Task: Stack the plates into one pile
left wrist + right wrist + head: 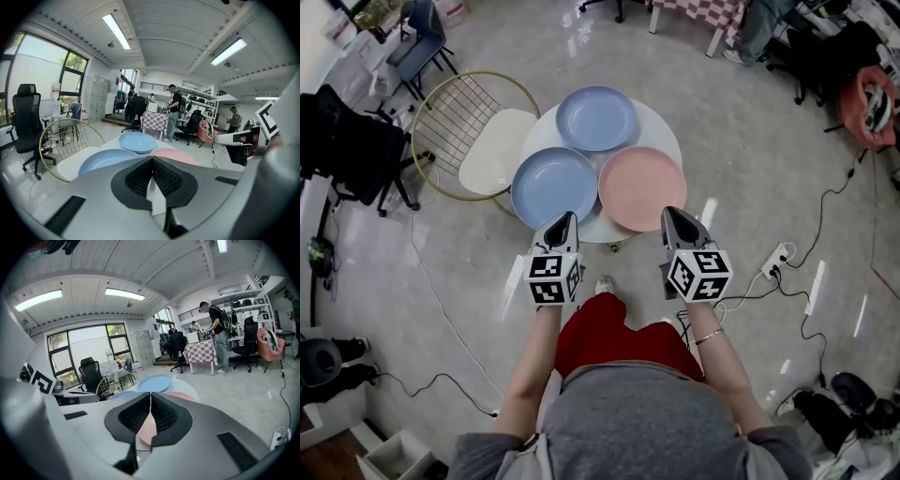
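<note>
Got three plates flat on round white table [662, 129], unstacked: back blue plate [597, 118], front-left blue plate [554, 186], pink plate [642, 187] front-right. Got left tool [565, 217] and right tool [671, 214] clamped shut, empty, hovering by near edge.

Bright, even light all round. Daylight floods in through the windows [42, 70] on the left, washed nearly white, and ceiling strip lights [117, 30] glow overhead. The glossy floor [750, 141] throws back pale streaks of glare; shadows on it are faint and soft. Looking along my left gripper [152, 161] and right gripper [150, 397], the room bows hard toward black rounded corners. My near housings look soft; the far room is sharper.
</note>
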A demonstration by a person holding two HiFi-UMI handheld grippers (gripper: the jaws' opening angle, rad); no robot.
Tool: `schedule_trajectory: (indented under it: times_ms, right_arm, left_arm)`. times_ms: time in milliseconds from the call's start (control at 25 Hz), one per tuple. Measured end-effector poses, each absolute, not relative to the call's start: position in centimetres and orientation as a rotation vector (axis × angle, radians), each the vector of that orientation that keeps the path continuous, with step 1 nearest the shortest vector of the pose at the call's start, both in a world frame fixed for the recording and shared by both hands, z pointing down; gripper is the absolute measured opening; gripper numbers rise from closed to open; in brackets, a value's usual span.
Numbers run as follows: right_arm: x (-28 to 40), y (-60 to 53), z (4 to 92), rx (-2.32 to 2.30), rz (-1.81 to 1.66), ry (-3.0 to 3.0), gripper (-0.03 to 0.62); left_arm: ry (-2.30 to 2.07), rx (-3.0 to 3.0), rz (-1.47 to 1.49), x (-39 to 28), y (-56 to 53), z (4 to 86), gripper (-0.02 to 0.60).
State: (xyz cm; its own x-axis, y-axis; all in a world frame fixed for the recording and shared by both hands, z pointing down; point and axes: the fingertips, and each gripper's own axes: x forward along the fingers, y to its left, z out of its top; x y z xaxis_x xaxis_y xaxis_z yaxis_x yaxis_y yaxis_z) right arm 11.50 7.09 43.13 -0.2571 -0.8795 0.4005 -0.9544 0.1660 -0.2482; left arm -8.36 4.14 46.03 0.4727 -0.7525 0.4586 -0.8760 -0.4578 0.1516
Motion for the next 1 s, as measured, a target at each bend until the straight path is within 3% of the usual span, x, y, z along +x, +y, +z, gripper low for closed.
schedule_trajectory:
  times_ms: [560,1000]
  right_arm:
    - [16.6,5.6,44.2,2.008,0.713,-2.054,0.029]
    - [18.9,1.5,45.8,1.826,0.680,-2.116,0.031]
  left_arm:
    - [-1.179,2.402,0.551,-4.5,0.6,48.3,0.015]
    - [-1.252,2.250,0.595,-2.6,0.6,50.5,0.017]
